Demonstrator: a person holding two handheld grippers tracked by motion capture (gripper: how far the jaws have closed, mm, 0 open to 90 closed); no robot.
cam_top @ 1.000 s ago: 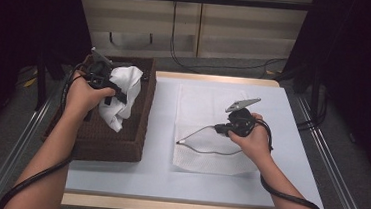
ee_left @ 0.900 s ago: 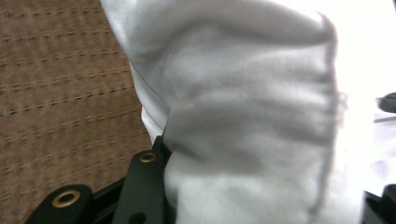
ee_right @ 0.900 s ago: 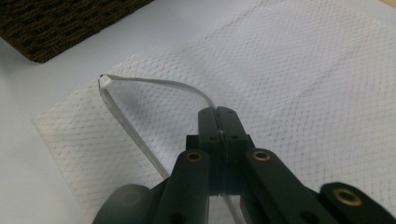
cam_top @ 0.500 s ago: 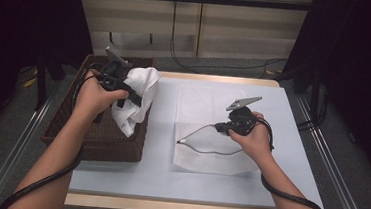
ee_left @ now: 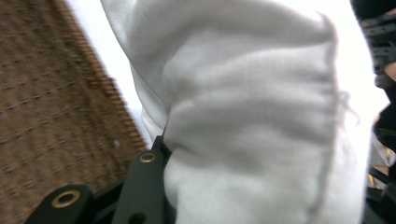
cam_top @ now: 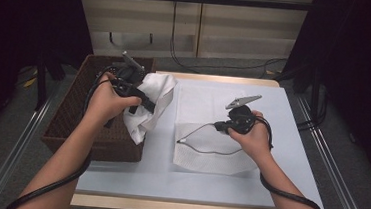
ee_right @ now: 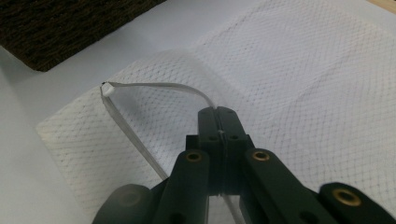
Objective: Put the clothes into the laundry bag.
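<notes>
- My left gripper (cam_top: 146, 104) pinches a soft, light white cloth (cam_top: 150, 107) that drapes limply below its jaws.
- My right gripper (ee_right: 218, 125), pressed together, nips a thin flexible strap (ee_right: 140, 114) looping ahead.

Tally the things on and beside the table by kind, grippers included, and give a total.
Grippers: 2, left gripper, right gripper
White cloths: 1, white cloth
Mesh bags: 1, mesh bag
Wicker baskets: 1, wicker basket
Tables: 1, table
Total: 6
</notes>
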